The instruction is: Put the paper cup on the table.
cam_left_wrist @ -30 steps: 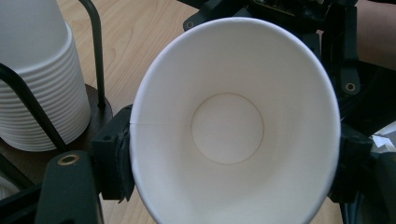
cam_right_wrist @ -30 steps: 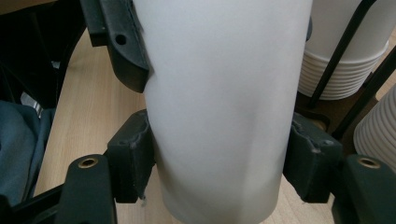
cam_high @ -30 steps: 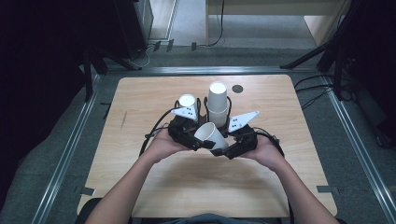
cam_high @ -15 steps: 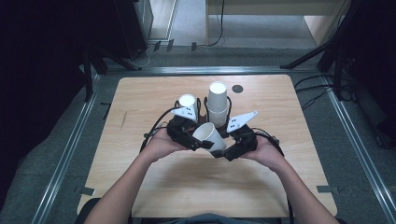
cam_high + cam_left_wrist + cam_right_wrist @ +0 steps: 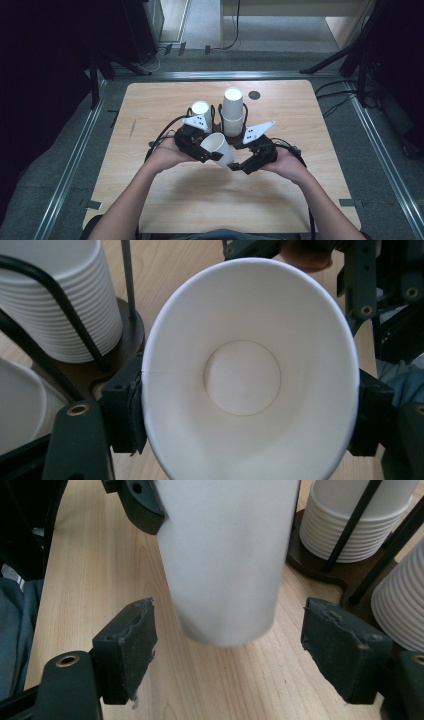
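Gripping: the left gripper (image 5: 212, 155) pinches a single white paper cup (image 5: 218, 148) by its rim, 1 pad on either side of the mouth, as the left gripper view shows (image 5: 250, 375).
Cup's place: held off the tabletop (image 5: 150, 105) near its middle, tilted, open mouth toward the left gripper and base toward the right gripper.
Right gripper: its jaws stand spread (image 5: 227, 655), 1 pad each side of the cup's lower end (image 5: 225, 560), neither pad touching it in the right gripper view.
Hands: the left hand (image 5: 167, 152) and the right hand (image 5: 285, 162) come in from the near edge, meeting at the cup.
Behind the cup: a dark wire cup holder (image 5: 216, 117) stands toward the far edge, carrying 2 stacks of white cups (image 5: 233, 112), the right-hand stack taller than the left.
Far edge: a small dark disc (image 5: 254, 95) lies on the wood just beside the taller stack.
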A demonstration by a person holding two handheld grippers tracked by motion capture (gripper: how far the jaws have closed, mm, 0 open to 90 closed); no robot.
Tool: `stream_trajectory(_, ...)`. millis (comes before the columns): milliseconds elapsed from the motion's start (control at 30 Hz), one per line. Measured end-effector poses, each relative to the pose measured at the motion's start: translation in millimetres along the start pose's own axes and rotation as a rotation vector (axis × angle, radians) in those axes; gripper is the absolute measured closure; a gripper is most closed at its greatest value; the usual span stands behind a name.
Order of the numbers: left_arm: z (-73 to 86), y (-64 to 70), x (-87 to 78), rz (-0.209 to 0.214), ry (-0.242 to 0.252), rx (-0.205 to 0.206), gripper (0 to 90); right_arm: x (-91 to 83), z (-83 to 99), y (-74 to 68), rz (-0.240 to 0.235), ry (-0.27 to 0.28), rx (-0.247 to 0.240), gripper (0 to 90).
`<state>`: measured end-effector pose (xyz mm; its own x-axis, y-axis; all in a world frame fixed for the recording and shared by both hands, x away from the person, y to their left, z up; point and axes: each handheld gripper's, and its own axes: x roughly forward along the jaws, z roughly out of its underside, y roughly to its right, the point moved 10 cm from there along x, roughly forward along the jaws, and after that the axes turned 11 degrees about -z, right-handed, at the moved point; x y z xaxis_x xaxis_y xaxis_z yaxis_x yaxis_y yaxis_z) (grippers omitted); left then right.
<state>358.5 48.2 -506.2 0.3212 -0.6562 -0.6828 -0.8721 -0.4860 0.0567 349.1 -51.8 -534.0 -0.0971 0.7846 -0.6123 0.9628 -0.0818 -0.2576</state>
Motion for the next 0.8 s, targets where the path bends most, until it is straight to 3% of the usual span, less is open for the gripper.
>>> stream_trajectory(633,19.2,-14.7,-10.6,-0.054,-0.075,-0.002,24.0,-21.1,2.9,12.6,0.077,0.033,0.031,22.2)
stream_trajectory(800,22.8,-20.3,-16.5,-0.077,-0.088,0.017,24.0,-27.1,5.9,17.2,0.099,0.032,0.033,22.2)
